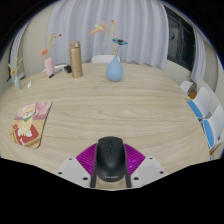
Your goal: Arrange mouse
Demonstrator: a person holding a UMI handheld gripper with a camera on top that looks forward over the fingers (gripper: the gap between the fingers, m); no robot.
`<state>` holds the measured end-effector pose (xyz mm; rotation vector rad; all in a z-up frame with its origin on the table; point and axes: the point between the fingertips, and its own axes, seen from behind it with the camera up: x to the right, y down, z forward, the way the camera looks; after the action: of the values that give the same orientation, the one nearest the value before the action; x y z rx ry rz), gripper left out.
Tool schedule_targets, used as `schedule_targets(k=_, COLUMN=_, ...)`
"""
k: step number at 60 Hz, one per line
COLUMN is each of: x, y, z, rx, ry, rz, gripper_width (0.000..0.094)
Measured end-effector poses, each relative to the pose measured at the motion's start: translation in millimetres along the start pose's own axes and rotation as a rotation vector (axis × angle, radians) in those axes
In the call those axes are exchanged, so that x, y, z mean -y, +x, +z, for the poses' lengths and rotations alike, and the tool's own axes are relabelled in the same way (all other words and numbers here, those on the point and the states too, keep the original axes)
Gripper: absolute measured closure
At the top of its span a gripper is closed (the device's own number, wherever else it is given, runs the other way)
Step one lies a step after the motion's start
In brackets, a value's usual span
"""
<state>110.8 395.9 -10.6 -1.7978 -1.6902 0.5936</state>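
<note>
A black computer mouse (110, 158) sits between my two fingers, its length running along them and its front end pointing away over the wooden table (130, 108). My gripper (111, 150) is shut on it. The magenta pads (92, 160) press against both of its sides. I cannot tell whether the mouse rests on the table or hangs just above it.
A blue vase (115, 70) stands beyond the fingers at the back. A tan cylinder (76, 60) and a pink vase with flowers (49, 66) stand back left. A colourful flat item (30, 124) lies at the left. White-and-blue boxes (207, 118) are at the right edge.
</note>
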Motion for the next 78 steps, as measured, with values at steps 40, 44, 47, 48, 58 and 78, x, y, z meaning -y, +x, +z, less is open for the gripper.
schedule_targets(k=40, x=162, y=-267, z=-58, rx=0.155, ry=0.152, rz=0.017, gripper_width=0.0561)
schedule_targets(k=44, x=143, y=-296, z=-39, rx=0.15, ry=0.133, rz=0.005, gripper_width=0.056)
schedule_targets(k=47, x=127, y=-314, z=-25, rx=0.145, ry=0.106, rz=-0.002, gripper_width=0.0561)
schedule_targets(k=48, x=122, y=-319, z=-20, rx=0.145, ry=0.096, rz=-0.002, gripper_width=0.056)
schedule_targets(k=58, x=71, y=-342, z=19, rx=0.094, ry=0.016, rz=-0.007, gripper_width=0.0558)
schedule_targets(k=78, x=73, y=-339, z=2, rx=0.039, ry=0.011, rz=0.016, gripper_width=0.0099)
